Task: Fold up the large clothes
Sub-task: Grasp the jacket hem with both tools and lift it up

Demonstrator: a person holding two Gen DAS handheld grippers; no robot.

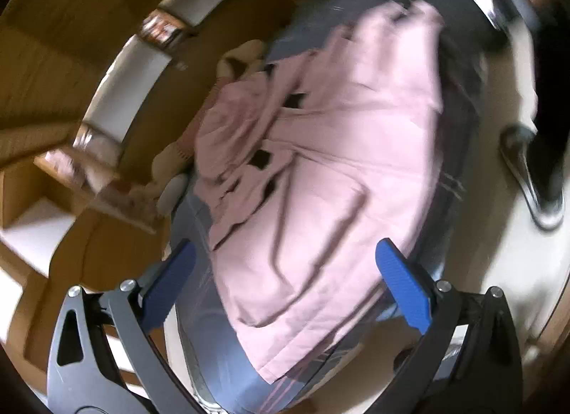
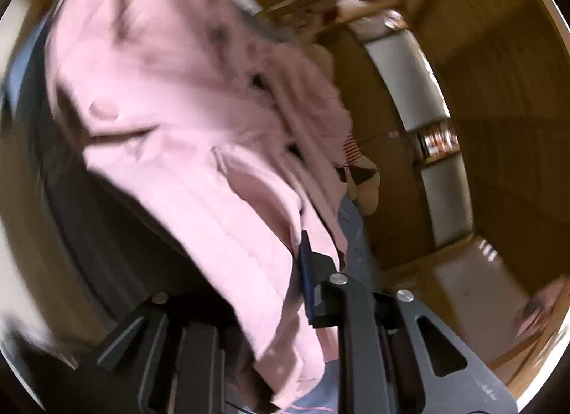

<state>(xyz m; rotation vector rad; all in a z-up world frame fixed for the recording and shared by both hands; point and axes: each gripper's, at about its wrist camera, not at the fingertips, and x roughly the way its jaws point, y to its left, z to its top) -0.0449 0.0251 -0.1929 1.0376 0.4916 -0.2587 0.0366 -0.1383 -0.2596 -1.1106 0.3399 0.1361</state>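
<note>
A large pale pink garment [image 1: 320, 150] lies crumpled on a grey-blue striped cover [image 1: 221, 353]. My left gripper [image 1: 290, 284] hovers over its near hem, open, with the blue pads [image 1: 402, 286] wide apart on either side of the cloth and not pressing it. In the right wrist view the pink garment [image 2: 185, 136] is lifted and drapes toward the camera. My right gripper [image 2: 301, 271] is shut on a fold of its edge. One blue pad [image 2: 306, 282] shows against the cloth; the other finger is hidden under the fabric.
Beige clothes [image 1: 242, 58] lie past the pink garment. White shelf panels [image 1: 128, 90] and brown cardboard boxes [image 1: 42, 172] stand on the left. A person's dark shoe [image 1: 534, 186] rests on the pale floor at right. A light box [image 2: 473, 293] sits low on the right.
</note>
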